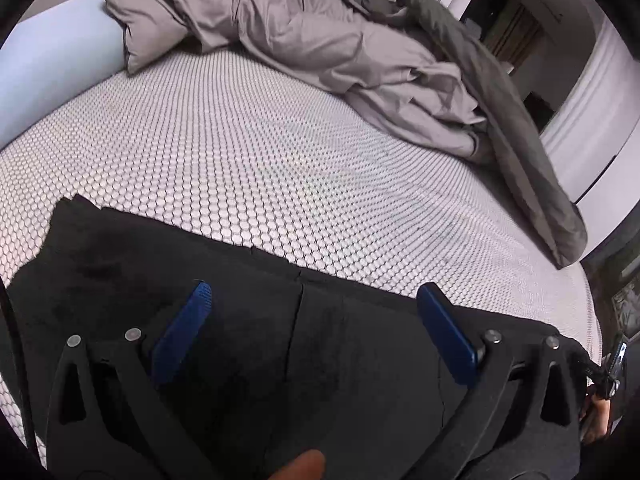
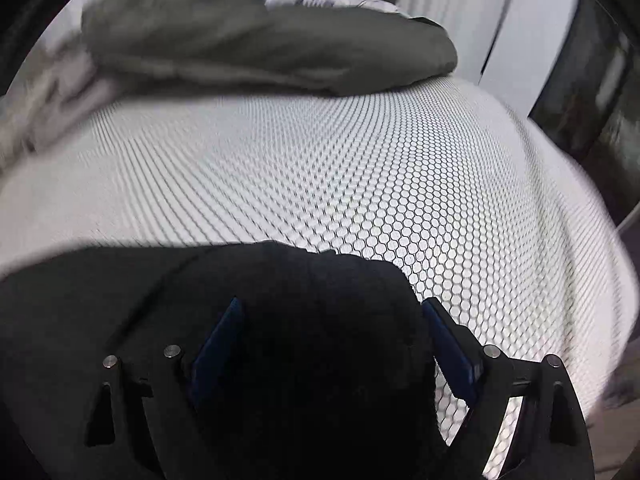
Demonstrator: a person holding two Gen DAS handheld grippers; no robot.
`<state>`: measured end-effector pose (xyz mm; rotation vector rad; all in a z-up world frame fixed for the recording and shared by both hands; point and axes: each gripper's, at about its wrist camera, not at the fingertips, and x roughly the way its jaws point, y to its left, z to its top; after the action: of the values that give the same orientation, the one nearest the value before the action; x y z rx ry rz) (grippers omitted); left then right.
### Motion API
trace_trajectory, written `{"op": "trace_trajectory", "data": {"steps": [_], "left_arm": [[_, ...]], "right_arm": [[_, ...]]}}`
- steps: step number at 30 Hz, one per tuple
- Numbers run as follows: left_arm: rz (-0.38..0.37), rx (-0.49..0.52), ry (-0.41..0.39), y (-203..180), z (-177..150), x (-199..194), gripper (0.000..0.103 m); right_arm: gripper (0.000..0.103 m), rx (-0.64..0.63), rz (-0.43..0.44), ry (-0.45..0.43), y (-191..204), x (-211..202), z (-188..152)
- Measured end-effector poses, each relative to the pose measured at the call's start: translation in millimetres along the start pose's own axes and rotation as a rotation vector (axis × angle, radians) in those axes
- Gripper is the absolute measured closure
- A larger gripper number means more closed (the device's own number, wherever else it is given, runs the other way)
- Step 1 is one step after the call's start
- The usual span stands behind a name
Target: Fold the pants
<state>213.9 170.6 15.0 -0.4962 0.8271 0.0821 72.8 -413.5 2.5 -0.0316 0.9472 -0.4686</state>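
Note:
Black pants (image 1: 248, 320) lie flat on a bed with a white honeycomb-patterned cover (image 1: 280, 168). My left gripper (image 1: 314, 294) is open just above the pants, its blue fingertips (image 1: 200, 300) spread wide with dark cloth between them. In the right wrist view, which is blurred, the pants (image 2: 300, 320) bulge up in a rounded fold. My right gripper (image 2: 330, 306) is open and the bulge of cloth lies between its blue fingers (image 2: 440, 332), near the pants' right edge.
A rumpled grey-beige duvet (image 1: 320, 48) and a darker grey blanket (image 1: 520, 140) are heaped along the far side of the bed; the blanket (image 2: 260, 40) also shows in the right wrist view. A pale blue pillow (image 1: 52, 72) lies at far left. The bed edge (image 2: 580, 260) drops off at right.

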Motion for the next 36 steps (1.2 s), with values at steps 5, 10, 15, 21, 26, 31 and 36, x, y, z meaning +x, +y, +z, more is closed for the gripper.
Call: {"op": "trace_trajectory", "data": {"steps": [5,10,15,21,26,31,36], "left_arm": [[0.007,0.03,0.012,-11,-10,9,0.002],[0.034,0.079,-0.004,-21,-15,8,0.002],[0.04,0.075,0.017,-18,-18,10,0.002],[0.034,0.125,0.004,-25,-26,-4,0.002],[-0.039,0.224,0.0,-61,-52,-22,0.001],[-0.061,0.411,0.104,-102,-85,-8,0.001],[-0.062,0.381,0.176,-104,-96,11,0.001]], "right_arm": [[0.058,0.025,0.013,-0.068,3,-12,12],[0.065,0.17,0.061,-0.212,-15,-36,31],[0.049,0.17,-0.052,-0.088,-12,2,33],[0.024,0.195,0.025,-0.152,-27,-24,25],[0.015,0.163,0.153,-0.215,-29,-75,-9],[0.015,-0.029,0.279,-0.174,15,-79,-31],[0.017,0.101,0.48,-0.067,48,-53,-30]]}}
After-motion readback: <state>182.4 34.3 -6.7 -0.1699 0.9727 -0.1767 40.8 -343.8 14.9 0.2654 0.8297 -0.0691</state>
